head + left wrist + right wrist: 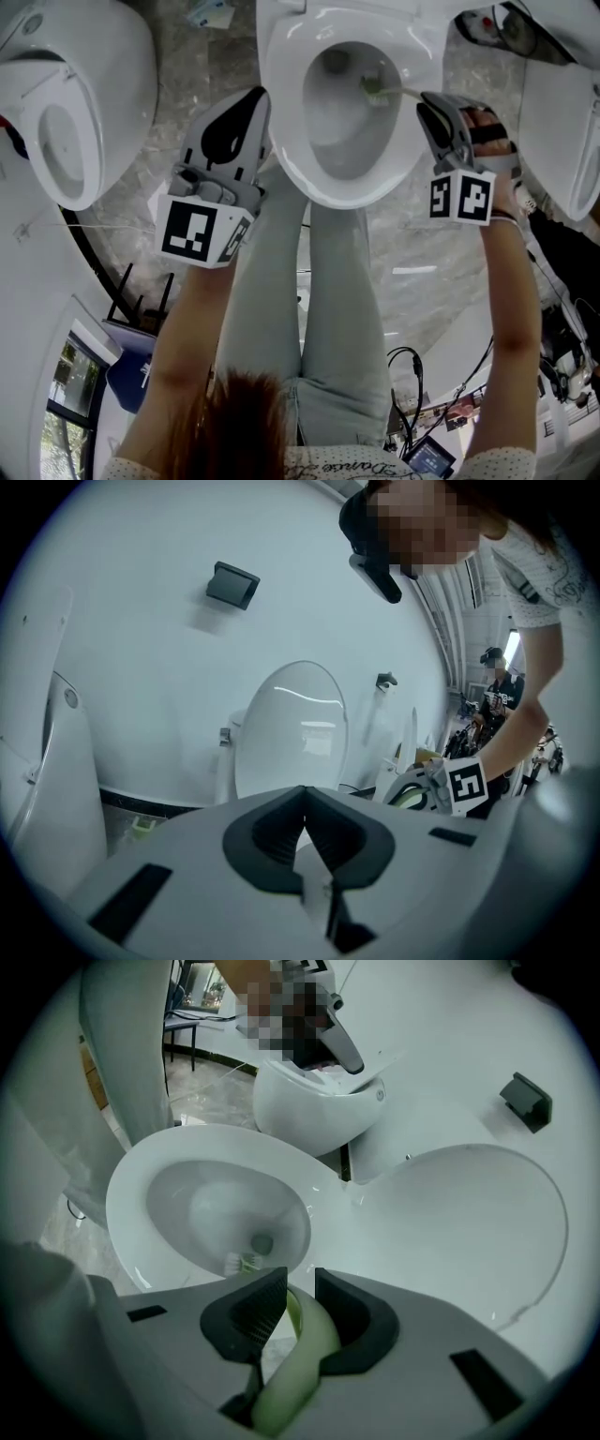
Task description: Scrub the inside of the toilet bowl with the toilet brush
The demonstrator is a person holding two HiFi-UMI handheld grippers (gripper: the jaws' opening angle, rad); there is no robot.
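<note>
**brush head down in the bowl, one gripper doing the work**

grey marble floor point(173, 56) ran under a showroom row of white toilets. the toilet bowl point(292, 173) in the middle stood open with its lid up against the far wall. the right gripper point(429, 101) hung over the bowl's right rim, its jaws pinching the green handle of the toilet brush point(305, 1340). the brush head point(375, 89) lay low inside, against the far right wall close to the drain. the left gripper point(247, 111) hovered just left of the rim with its jaws pressed together on nothing.

the handle was smooth and curved, and it was pinched by two narrow pads. a hard scrub could probably have twisted it in the grip or let it slide through. that would have dropped the brush into the bowl. a quick stroke up the wall might also have flicked water off the bristles over the rim. the idle left gripper sat near enough to bump the seat if it drifted right.

by count: one brush, two grippers, and three toilets plain in the head view, the middle one with a neighbour on the left point(66, 112) and another on the right point(562, 131).
</note>
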